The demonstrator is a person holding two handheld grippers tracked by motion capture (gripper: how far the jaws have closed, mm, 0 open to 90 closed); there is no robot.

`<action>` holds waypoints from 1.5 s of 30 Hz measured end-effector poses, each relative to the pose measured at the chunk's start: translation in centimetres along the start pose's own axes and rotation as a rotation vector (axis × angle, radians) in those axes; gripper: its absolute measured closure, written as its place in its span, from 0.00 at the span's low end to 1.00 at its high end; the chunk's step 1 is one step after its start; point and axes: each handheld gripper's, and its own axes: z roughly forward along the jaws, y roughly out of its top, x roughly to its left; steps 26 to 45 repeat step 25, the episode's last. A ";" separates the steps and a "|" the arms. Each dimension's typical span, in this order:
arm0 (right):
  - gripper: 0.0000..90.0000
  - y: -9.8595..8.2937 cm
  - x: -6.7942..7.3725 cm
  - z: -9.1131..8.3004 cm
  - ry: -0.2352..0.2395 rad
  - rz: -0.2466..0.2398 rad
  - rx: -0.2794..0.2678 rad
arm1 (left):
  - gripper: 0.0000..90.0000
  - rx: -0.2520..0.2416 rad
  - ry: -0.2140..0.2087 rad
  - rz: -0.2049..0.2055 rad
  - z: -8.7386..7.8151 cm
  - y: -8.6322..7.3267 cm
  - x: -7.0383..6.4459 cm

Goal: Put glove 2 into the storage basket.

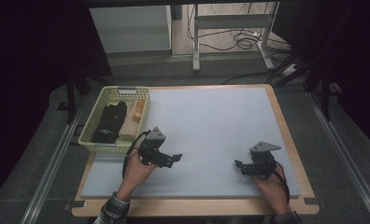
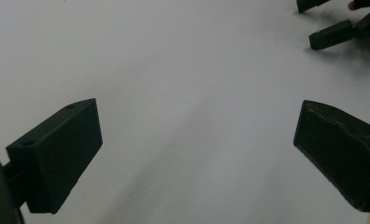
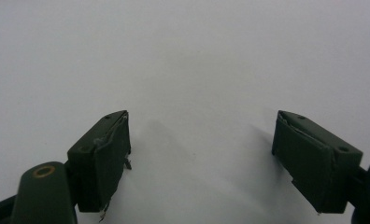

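Fingers (image 2: 57, 154) of the left gripper (image 1: 173, 158) are spread wide over bare grey mat (image 1: 211, 126), holding nothing; the right gripper (image 1: 239, 166) is likewise wide and empty (its own view confirms it). Nearest things are in the yellow basket (image 1: 95, 140) at about 10 o'clock from the left gripper: a black glove (image 1: 109, 122), long axis running 12 to 6, and an orange item (image 1: 138, 111) beside it. Left hand (image 1: 135, 170) is much nearer; right is well apart.
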 end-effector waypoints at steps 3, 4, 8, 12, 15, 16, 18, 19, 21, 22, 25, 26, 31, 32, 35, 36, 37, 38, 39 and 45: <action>0.21 0.0 0.0 0.0 0.000 0.000 0.000 | 0.02 0.018 0.008 0.008 0.8 -0.8 -0.2; 0.21 0.0 0.0 0.0 0.000 0.000 0.000 | 0.02 0.026 0.011 0.010 1.1 -1.1 -0.2; 0.21 0.0 0.0 0.0 0.000 0.000 0.000 | 0.02 0.065 0.029 0.019 2.3 -2.3 -0.2; 0.21 0.0 0.0 0.0 0.000 0.000 0.000 | 0.01 0.094 0.050 0.023 3.2 -3.1 -0.2; 0.21 0.0 0.0 0.0 0.000 0.000 0.000 | 0.01 0.121 0.073 0.034 3.8 -3.5 -0.4; 0.21 0.0 0.0 0.0 0.000 0.000 0.000 | 0.01 0.120 0.076 0.045 3.9 -3.6 -0.4; 0.21 0.0 0.0 0.0 0.000 0.000 0.000 | 0.01 0.119 0.079 0.038 3.9 -3.6 -0.5; 0.21 0.0 0.0 0.0 0.000 0.000 0.000 | 0.00 0.119 0.078 0.036 3.9 -3.6 -0.5; 0.21 0.0 0.0 0.0 0.000 0.000 0.000 | 0.00 0.120 0.080 0.043 3.9 -3.6 -0.5; 0.21 0.0 0.0 0.0 0.000 0.000 0.000 | 0.00 0.121 0.079 0.042 3.9 -3.6 -0.5; 0.21 0.0 0.0 0.0 0.000 0.000 0.000 | 0.00 0.122 0.078 0.041 3.9 -3.6 -0.5; 0.21 0.0 0.0 0.0 0.000 0.000 0.000 | 0.00 0.122 0.078 0.041 3.9 -3.6 -0.5; 0.21 0.0 0.0 0.0 0.000 0.000 0.000 | 0.00 0.122 0.078 0.041 3.9 -3.6 -0.5; 0.21 0.0 0.0 0.0 0.000 0.000 0.000 | 0.00 0.122 0.078 0.041 3.9 -3.6 -0.5; 0.21 0.0 0.0 0.0 0.000 0.000 0.000 | 0.00 0.122 0.078 0.041 3.9 -3.6 -0.5; 0.21 0.0 0.0 0.0 0.000 0.000 0.000 | 0.00 0.122 0.078 0.041 3.9 -3.6 -0.5; 0.21 0.0 0.0 0.0 0.000 0.000 0.000 | 0.00 0.122 0.078 0.041 3.9 -3.6 -0.5; 0.21 0.0 0.0 0.0 0.000 0.000 0.000 | 0.00 0.122 0.078 0.041 3.9 -3.6 -0.5; 0.21 0.0 0.0 0.0 0.000 0.000 0.000 | 0.00 0.122 0.078 0.041 3.9 -3.6 -0.5; 0.21 0.0 0.0 0.0 0.000 0.000 0.000 | 0.00 0.122 0.078 0.041 3.9 -3.6 -0.5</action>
